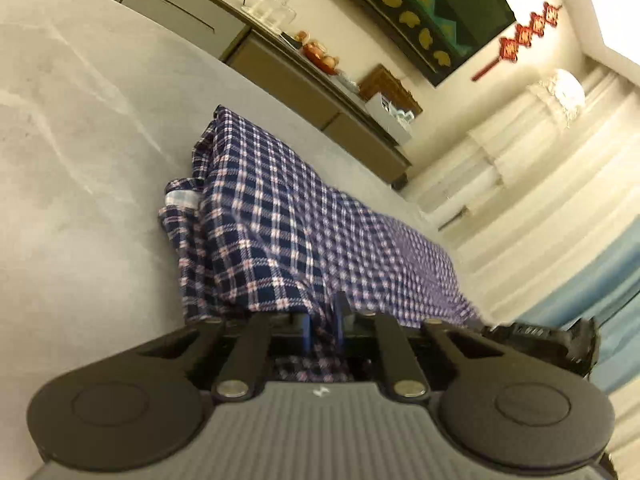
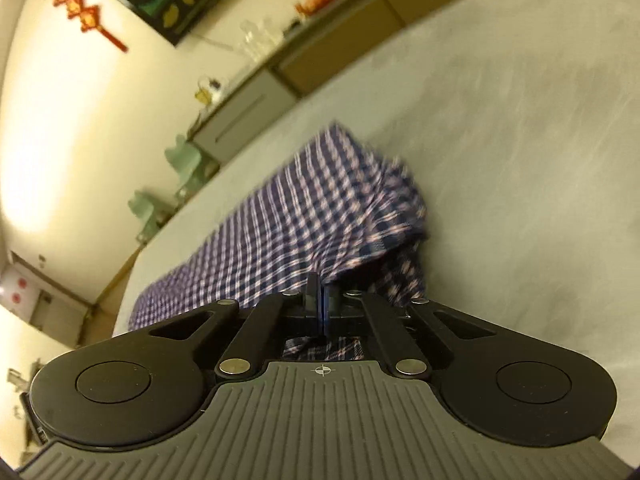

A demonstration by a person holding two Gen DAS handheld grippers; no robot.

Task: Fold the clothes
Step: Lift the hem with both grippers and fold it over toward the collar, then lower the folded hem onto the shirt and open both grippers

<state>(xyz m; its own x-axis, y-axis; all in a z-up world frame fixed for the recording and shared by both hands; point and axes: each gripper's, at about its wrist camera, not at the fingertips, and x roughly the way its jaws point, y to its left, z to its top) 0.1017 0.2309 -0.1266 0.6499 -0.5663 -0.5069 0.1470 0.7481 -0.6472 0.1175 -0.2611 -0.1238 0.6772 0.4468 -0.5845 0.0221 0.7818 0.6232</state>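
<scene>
Checked shirt [image 1: 280, 224], navy and white, rumpled, partly folded on grey table [image 1: 80, 120].

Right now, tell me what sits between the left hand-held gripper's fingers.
A fold of the plaid garment is pinched in the left hand-held gripper, shown in the left wrist view.

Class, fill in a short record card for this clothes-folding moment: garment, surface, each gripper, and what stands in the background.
garment: blue checked garment, partly bunched, lying across the surface
surface: pale grey tabletop
left gripper: jaws nearly closed, pinching the near edge of the checked cloth
right gripper: jaws shut on the cloth's near edge
background: long sideboard along the wall, glassware on it, red hanging ornament on the wall
stage: both edges gripped, fold not yet completed
</scene>
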